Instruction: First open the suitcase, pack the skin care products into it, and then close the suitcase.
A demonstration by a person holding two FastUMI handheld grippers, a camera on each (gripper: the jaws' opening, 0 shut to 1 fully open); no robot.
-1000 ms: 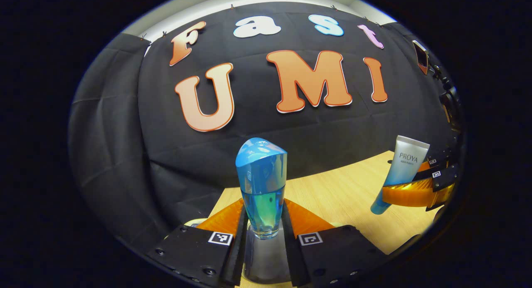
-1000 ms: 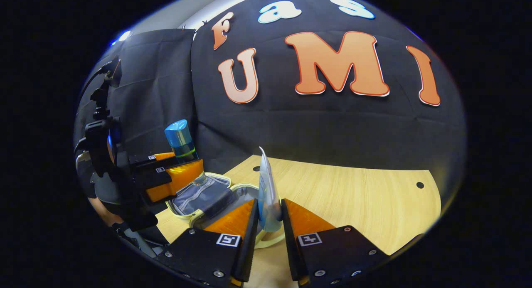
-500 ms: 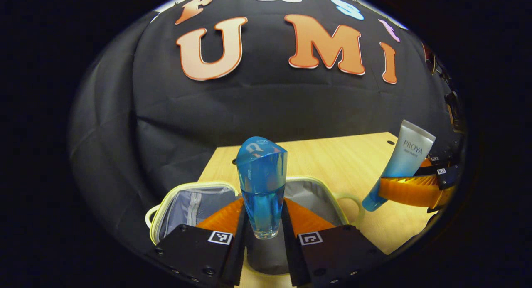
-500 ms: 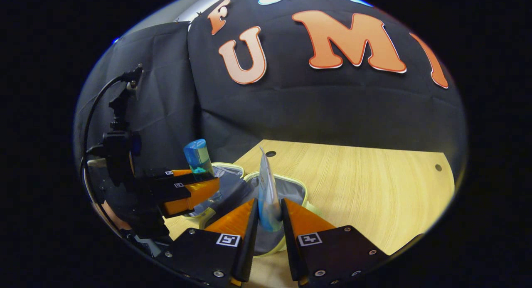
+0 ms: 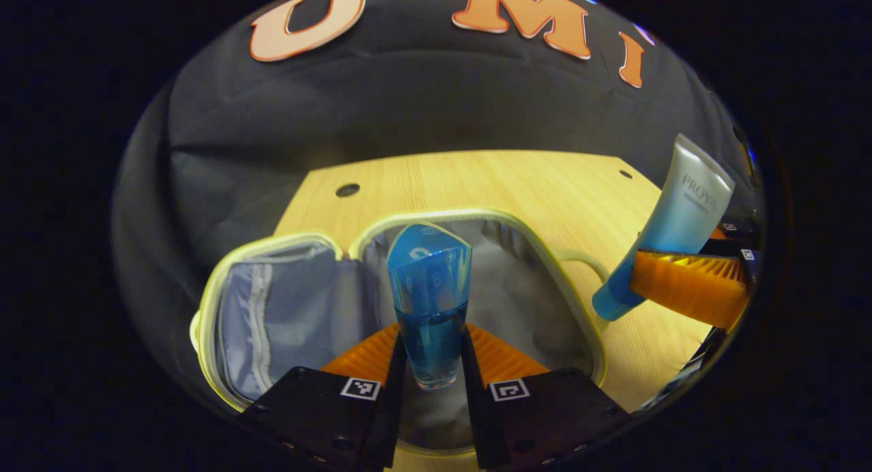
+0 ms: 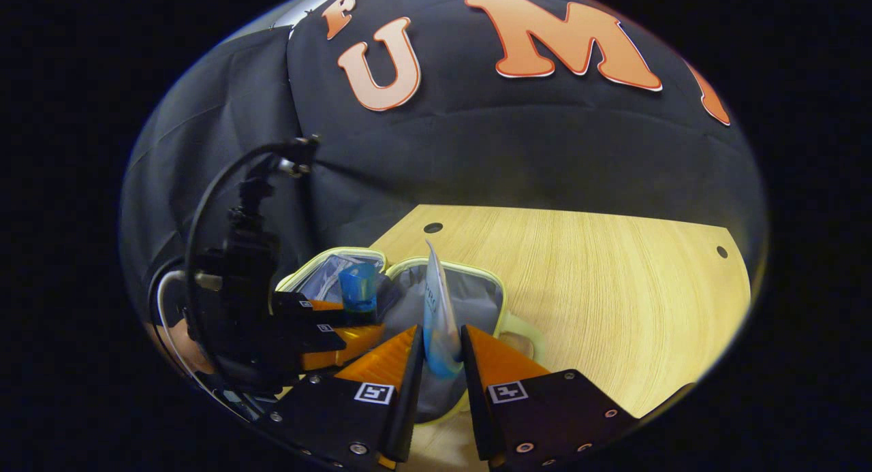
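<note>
Two skin care products are showing: one blue bottle [image 5: 429,302] and one tube [image 5: 671,227]. One open suitcase [image 5: 225,302] is lying on one wooden surface [image 5: 477,182]. Two hand-held grippers are appearing.

The left gripper [image 5: 432,363] and the right gripper [image 6: 441,353] each have both fingers clamped on something, pointing forward and slightly downward.

A recording booth, probably in a lab. Black cloth [image 6: 531,152] drapes the walls behind a bare wooden table [image 6: 613,288]. A cabled camera rig [image 6: 238,254] rides the handheld gripper.
</note>
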